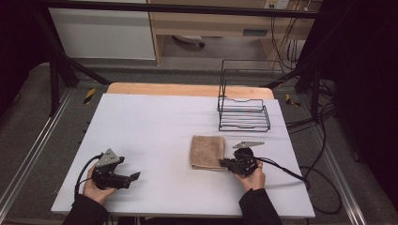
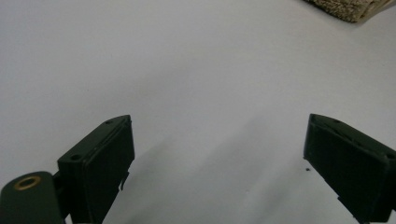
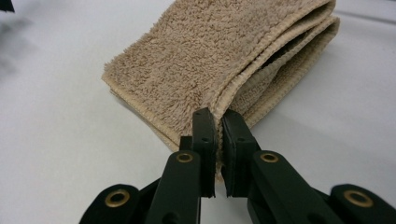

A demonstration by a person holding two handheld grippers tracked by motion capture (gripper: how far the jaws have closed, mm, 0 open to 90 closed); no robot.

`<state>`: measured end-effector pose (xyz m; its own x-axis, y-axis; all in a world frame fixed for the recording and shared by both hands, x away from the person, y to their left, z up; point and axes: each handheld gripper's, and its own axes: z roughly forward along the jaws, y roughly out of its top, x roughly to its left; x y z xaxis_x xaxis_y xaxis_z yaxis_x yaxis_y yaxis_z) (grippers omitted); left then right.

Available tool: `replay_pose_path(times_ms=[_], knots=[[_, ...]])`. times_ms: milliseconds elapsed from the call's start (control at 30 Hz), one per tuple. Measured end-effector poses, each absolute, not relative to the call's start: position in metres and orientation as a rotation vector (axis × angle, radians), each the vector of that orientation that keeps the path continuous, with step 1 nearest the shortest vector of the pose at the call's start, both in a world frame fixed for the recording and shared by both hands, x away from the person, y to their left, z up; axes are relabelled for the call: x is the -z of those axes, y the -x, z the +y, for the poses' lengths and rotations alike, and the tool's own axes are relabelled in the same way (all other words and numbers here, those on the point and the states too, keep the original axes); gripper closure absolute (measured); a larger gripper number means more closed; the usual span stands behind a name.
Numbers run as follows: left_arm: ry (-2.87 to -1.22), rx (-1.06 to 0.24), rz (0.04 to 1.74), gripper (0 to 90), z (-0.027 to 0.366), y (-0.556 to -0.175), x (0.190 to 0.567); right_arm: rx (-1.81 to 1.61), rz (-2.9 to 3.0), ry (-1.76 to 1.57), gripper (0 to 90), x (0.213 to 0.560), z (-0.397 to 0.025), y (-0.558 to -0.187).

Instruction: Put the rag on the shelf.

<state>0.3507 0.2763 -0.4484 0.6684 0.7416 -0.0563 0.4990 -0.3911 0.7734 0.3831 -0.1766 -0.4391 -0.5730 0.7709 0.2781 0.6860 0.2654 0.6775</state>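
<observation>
- On the white rectangular bench [image 1: 155, 136], near its right front: a folded tan terry-cloth towel [image 1: 207, 152], lying flat in several layers.
- Likely light, soft and limp; no risk of breaking, but apt to sag and unfold if lifted by one layer only.
- Best taken at the stacked hemmed edges, all layers together.
- Behind the towel, apart from it: a black wire rack [image 1: 244, 115] with a tall back, nothing lying between.
- Right tongs [image 3: 218, 122] pinched narrow on the towel's upper hemmed edge.
- Left tongs [image 2: 219, 154] spread wide over bare bench, well apart from the towel.
</observation>
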Motion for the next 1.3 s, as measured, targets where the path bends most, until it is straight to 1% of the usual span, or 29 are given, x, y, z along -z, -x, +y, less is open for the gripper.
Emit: replay_pose_path(times_ms=[67,500,800,933,1033,1067,1100,1133,1167,1233,1300], knots=[[-2.074,-0.385,0.957,8.2,0.275,-0.35,0.448,-1.2,2.416,-1.373,85.2,0.44,-0.184,-0.377],[-2.073,-0.392,0.962,8.1,0.271,-0.35,0.447,-1.183,2.426,-1.328,84.7,0.444,-0.213,-0.363],[-2.072,-0.396,0.967,8.0,0.27,-0.351,0.447,-1.175,2.424,-1.317,84.2,0.446,-0.223,-0.359],[-2.073,-0.397,0.973,8.0,0.269,-0.352,0.447,-1.163,2.428,-1.306,82.6,0.447,-0.224,-0.357],[-2.068,-0.402,0.976,7.9,0.268,-0.352,0.446,-1.179,2.419,-1.275,76.5,0.445,-0.226,-0.357],[-2.068,-0.404,0.977,7.9,0.268,-0.352,0.446,-1.188,2.411,-1.284,72.0,0.445,-0.226,-0.357],[-2.07,-0.404,0.977,7.7,0.268,-0.352,0.446,-1.204,2.386,-1.251,64.8,0.443,-0.228,-0.358],[-2.069,-0.404,0.979,7.7,0.268,-0.353,0.446,-1.204,2.386,-1.251,64.8,0.443,-0.228,-0.358],[-2.069,-0.405,0.982,7.5,0.267,-0.353,0.446,-1.212,2.371,-1.23,59.2,0.443,-0.229,-0.358],[-2.065,-0.405,0.986,7.3,0.266,-0.353,0.445,-1.231,2.347,-1.211,53.5,0.441,-0.231,-0.36],[-2.055,-0.409,0.99,7.1,0.264,-0.354,0.443,-1.244,2.324,-1.18,44.9,0.44,-0.233,-0.362]])
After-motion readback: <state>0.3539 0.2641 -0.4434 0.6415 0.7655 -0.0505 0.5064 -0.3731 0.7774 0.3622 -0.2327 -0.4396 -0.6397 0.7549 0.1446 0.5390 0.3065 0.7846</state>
